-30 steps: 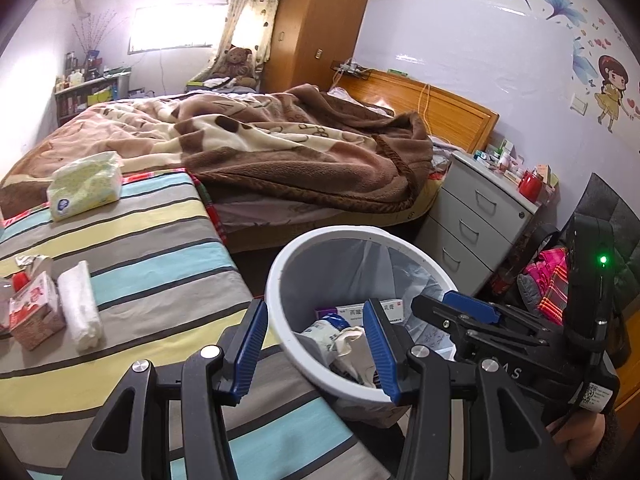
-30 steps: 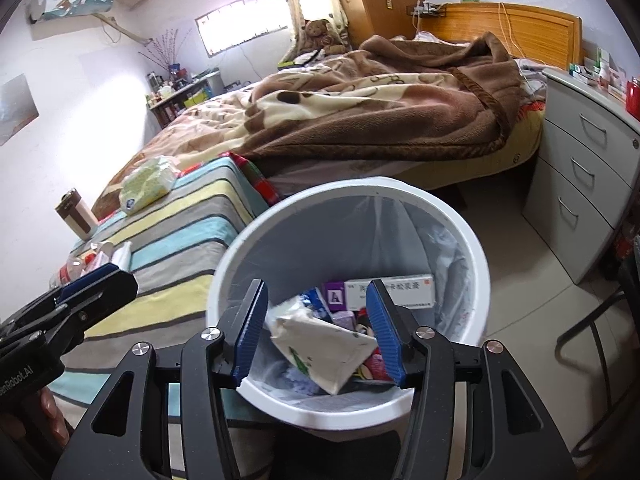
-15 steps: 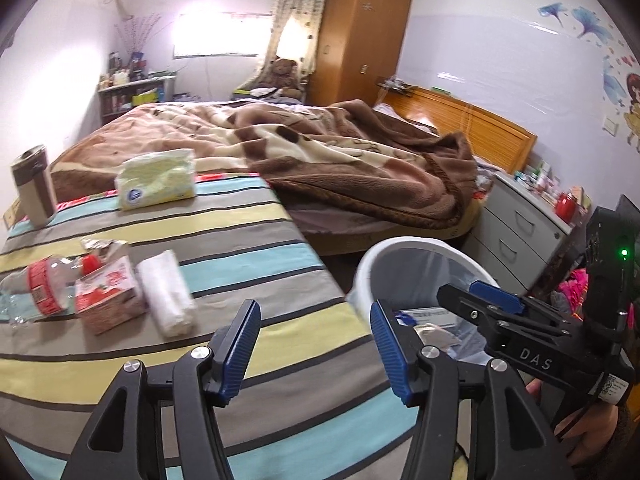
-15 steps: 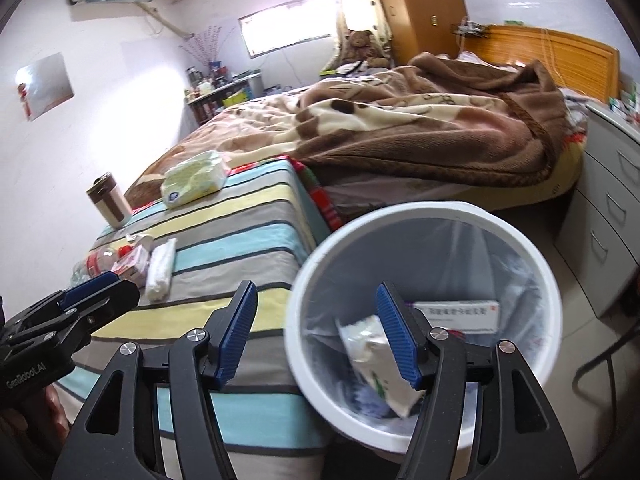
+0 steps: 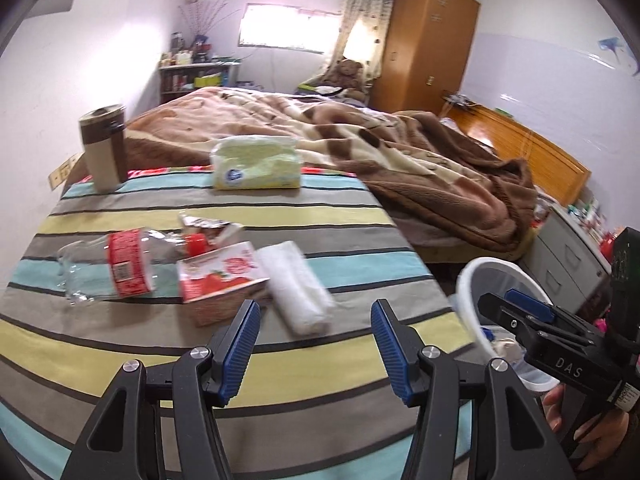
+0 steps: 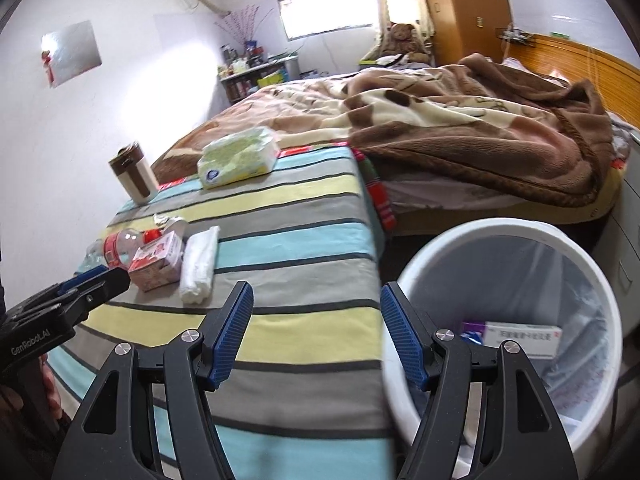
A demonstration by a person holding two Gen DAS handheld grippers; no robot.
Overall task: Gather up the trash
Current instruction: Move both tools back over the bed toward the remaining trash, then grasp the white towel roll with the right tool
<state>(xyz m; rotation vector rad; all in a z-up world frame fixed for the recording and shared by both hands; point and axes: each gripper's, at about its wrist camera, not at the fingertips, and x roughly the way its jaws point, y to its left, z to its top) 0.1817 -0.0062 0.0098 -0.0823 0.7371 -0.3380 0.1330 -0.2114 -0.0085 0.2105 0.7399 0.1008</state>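
On the striped cloth (image 5: 320, 364) lie a crushed clear bottle with a red label (image 5: 116, 268), a red-and-white carton (image 5: 220, 280), a white paper roll (image 5: 296, 284) and a foil wrapper (image 5: 204, 224). My left gripper (image 5: 315, 312) hovers open just in front of the roll, with nothing between its blue pads. To the right, beside the table, stands the white lined bin (image 6: 500, 228), holding a medicine box (image 6: 520, 338) and other scraps. The right gripper (image 6: 317, 292) is open and empty over the table's edge, next to the bin's rim.
A green tissue pack (image 5: 256, 164) and a brown tumbler (image 5: 104, 148) stand at the table's far side. Behind them is a bed with a brown blanket (image 5: 420, 152). Grey drawers (image 5: 568, 256) stand right of the bin, and a hand (image 5: 580, 432) holds the right gripper.
Both grippers swung left from over the bin to over the striped table. The carton piece between the right gripper's pads a second ago dropped into the bin, and both jaws widened.
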